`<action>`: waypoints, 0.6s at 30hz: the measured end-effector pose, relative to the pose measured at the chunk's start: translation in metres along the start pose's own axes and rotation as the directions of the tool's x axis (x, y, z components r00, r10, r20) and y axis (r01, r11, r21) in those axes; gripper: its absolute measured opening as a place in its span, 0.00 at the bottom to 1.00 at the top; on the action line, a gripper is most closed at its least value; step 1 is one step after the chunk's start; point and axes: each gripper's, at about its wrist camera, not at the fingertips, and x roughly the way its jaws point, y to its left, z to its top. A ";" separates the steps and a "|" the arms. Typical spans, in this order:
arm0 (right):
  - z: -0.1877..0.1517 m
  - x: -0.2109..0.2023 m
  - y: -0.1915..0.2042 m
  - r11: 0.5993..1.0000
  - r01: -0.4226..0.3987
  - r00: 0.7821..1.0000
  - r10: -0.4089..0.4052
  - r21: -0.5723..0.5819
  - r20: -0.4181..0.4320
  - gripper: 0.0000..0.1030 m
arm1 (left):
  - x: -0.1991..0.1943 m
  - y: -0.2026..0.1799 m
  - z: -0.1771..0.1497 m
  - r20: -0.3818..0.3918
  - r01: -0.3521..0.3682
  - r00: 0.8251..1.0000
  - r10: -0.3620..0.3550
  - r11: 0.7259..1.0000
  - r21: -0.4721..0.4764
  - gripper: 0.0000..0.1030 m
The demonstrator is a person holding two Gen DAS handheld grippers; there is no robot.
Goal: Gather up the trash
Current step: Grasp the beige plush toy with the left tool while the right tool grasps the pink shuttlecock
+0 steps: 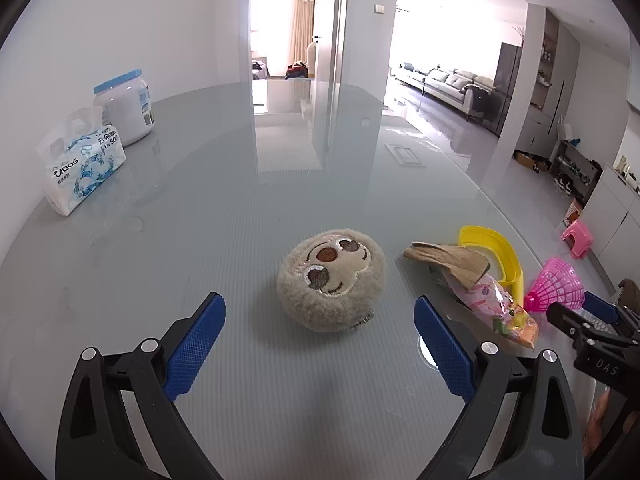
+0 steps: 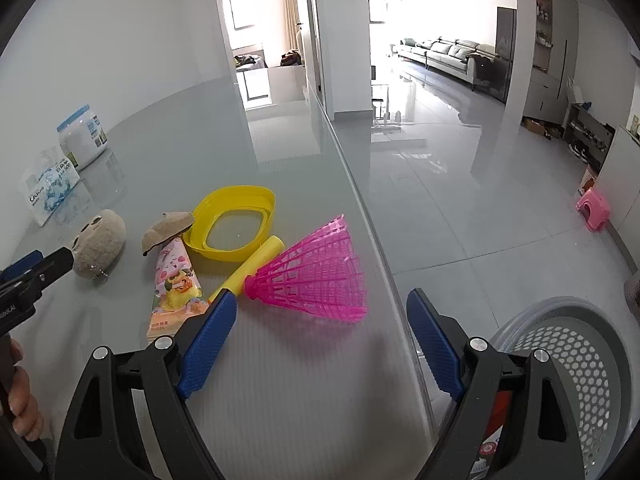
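On the grey glass table lies a round beige plush face point(image 1: 332, 278) just ahead of my open left gripper point(image 1: 320, 316), whose blue pads hold nothing. To its right lie a brown scrap point(image 1: 448, 262), a pink snack wrapper point(image 1: 502, 312), a yellow oval lid point(image 1: 498, 254) and a pink plastic shuttlecock point(image 1: 556, 285). In the right wrist view the shuttlecock point(image 2: 316, 274), with a yellow tube point(image 2: 256, 266) behind its nose, lies just ahead of my open, empty right gripper point(image 2: 322, 310). The wrapper point(image 2: 174, 286), scrap point(image 2: 166, 228), lid point(image 2: 236, 224) and plush point(image 2: 100, 244) lie further left.
A tissue pack point(image 1: 82, 166) and a white jar with a blue lid point(image 1: 126, 106) stand at the table's far left. The table edge point(image 2: 372, 220) runs beside the shuttlecock. A grey perforated basket point(image 2: 580, 360) stands on the floor at the right. A hand point(image 2: 20, 396) grips the left tool.
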 end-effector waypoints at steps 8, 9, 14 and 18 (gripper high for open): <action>0.010 0.011 0.006 1.000 0.019 0.999 -0.020 -0.021 -0.033 0.81 | 0.014 0.001 0.008 -0.014 0.002 1.000 -0.002 1.000 0.004 0.91; 0.011 0.012 0.007 1.000 0.017 0.999 -0.018 -0.025 -0.038 0.81 | 0.015 0.001 0.008 -0.015 0.000 1.000 0.000 1.000 0.005 0.91; 0.015 0.018 0.012 0.998 0.032 0.997 -0.035 -0.054 -0.064 0.81 | 0.016 0.002 0.006 -0.020 0.002 1.000 -0.002 1.000 -0.003 0.91; 0.018 0.022 0.020 0.997 0.049 0.997 -0.053 -0.065 -0.061 0.81 | 0.017 0.002 0.007 -0.018 0.003 1.000 -0.003 1.000 -0.002 0.91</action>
